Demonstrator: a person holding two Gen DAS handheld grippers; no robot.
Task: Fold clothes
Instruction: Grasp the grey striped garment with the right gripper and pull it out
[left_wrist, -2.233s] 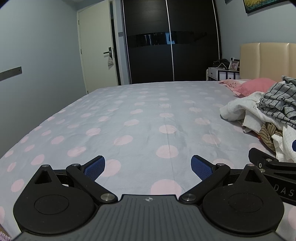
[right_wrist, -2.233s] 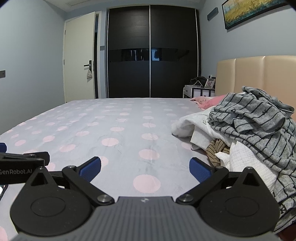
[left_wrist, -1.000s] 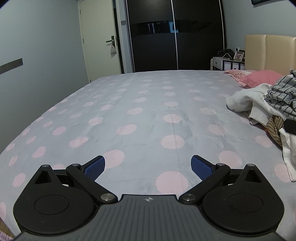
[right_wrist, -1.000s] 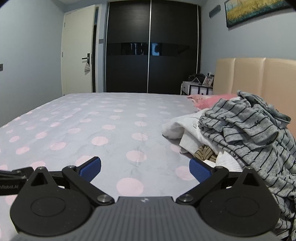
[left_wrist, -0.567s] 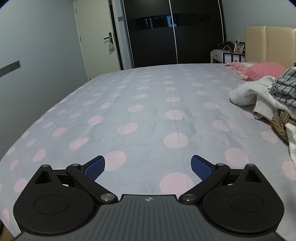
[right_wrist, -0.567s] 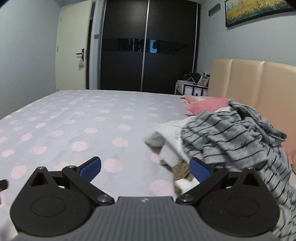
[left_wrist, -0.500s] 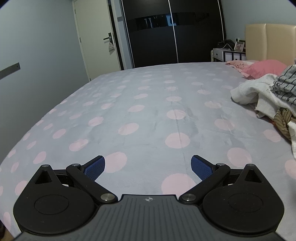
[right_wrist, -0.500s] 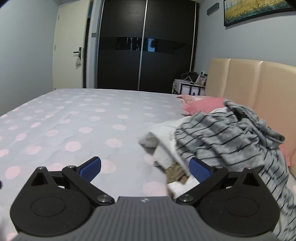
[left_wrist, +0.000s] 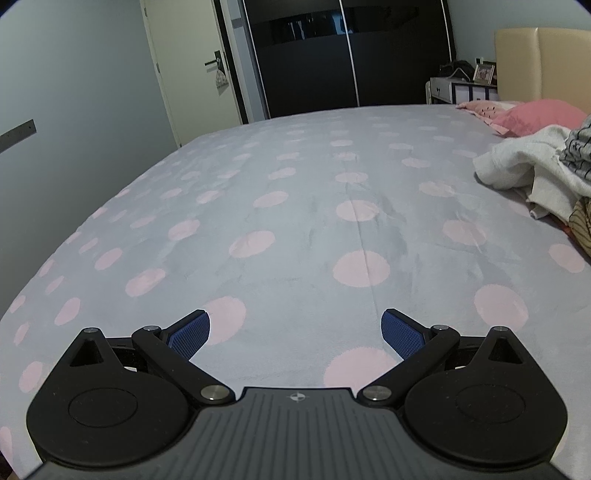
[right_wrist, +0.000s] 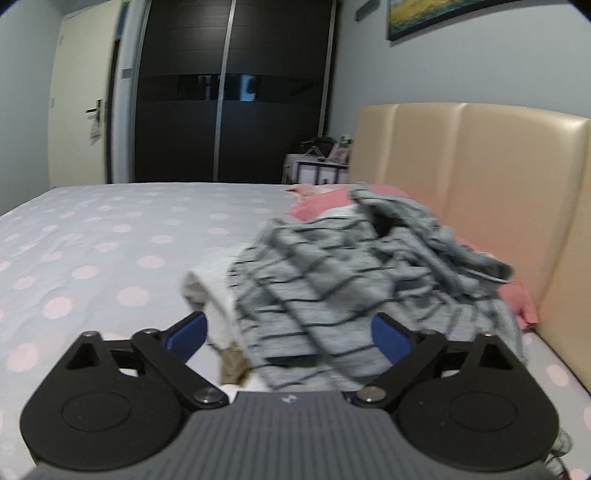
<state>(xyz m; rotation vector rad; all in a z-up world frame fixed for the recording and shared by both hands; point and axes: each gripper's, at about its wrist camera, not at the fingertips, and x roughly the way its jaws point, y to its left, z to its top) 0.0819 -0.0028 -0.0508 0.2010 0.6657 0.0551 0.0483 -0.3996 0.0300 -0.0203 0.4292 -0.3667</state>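
Striped garment (right_wrist: 332, 280) between right gripper (right_wrist: 288, 332) fingers — closing

Right wrist view blurred throughout: striped grey garment (right_wrist: 332, 280) smeared, stripes doubled. Its lower folds pass behind the gripper body at frame bottom. White garment (right_wrist: 218, 291) mostly buried under it. Tan cloth (right_wrist: 232, 365) shows only a scrap. Left wrist view: clothes pile (left_wrist: 546, 173) cut off by right edge. Items on the bedside table (left_wrist: 461, 86) too small to identify.
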